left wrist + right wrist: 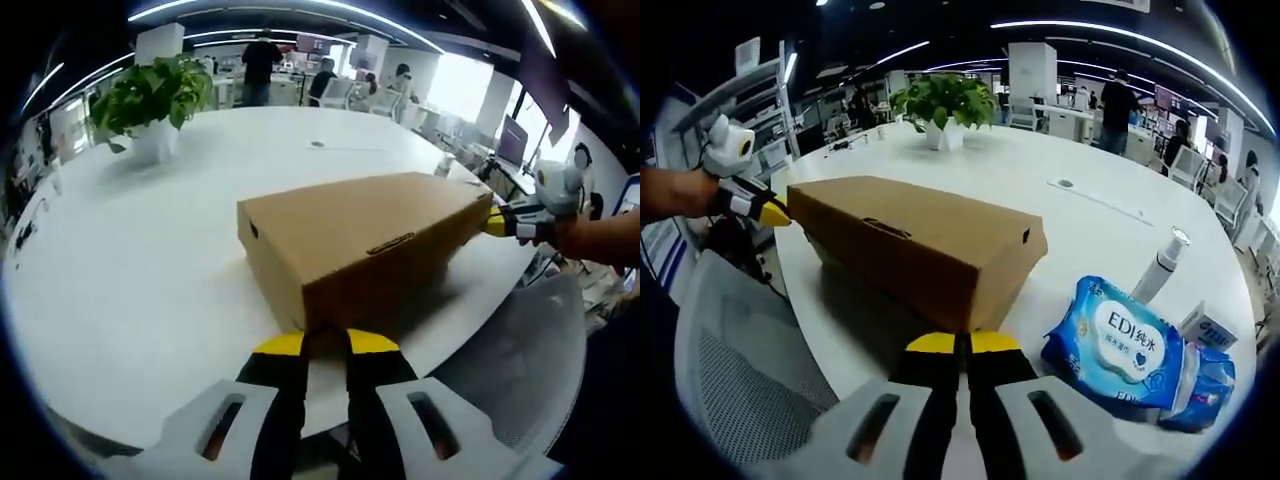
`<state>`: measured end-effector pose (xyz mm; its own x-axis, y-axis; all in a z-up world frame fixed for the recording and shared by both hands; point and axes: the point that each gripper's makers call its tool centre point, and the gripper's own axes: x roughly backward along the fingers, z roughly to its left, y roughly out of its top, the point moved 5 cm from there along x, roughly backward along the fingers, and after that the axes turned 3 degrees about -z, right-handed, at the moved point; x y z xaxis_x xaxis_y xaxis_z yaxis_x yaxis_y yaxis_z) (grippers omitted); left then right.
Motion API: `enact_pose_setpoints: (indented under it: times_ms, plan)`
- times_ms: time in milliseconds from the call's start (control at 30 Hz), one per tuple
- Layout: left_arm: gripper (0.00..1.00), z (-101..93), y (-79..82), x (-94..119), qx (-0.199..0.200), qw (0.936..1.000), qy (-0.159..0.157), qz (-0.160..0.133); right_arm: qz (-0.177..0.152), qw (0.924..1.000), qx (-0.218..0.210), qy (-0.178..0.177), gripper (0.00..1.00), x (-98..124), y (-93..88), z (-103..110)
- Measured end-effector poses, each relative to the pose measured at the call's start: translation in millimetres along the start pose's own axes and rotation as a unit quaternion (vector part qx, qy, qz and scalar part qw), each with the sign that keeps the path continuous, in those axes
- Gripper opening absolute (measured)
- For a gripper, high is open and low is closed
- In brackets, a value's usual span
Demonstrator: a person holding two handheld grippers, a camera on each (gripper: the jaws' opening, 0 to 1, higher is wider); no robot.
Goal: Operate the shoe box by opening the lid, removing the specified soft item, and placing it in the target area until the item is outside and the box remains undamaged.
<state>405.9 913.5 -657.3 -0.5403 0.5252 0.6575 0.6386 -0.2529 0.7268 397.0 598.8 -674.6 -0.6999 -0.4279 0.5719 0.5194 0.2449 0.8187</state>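
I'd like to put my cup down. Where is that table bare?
Bare white table lies between the shoe box and the potted plant. Crowded: beside the box's other end, the wipes pack, a white bottle and small packets.

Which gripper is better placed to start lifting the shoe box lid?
Probably left: the left gripper meets the shoe box end with jaws apart; the right gripper, at the opposite end, has jaws closed.

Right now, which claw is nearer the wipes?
Right. The right claw is beside the wipes at one end of the box; the left claw is at the opposite end.
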Motion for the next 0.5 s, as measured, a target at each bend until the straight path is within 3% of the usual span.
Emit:
enact_pose_setpoints:
  times_ms: [500]
  plan:
    - [0.11, 2.9, -4.4, -4.9, -0.001, 1.0000, 0.004, 0.007, 0.011, 0.9995, 0.028, -0.011, 0.01, 3.6, -3.2, -1.0]
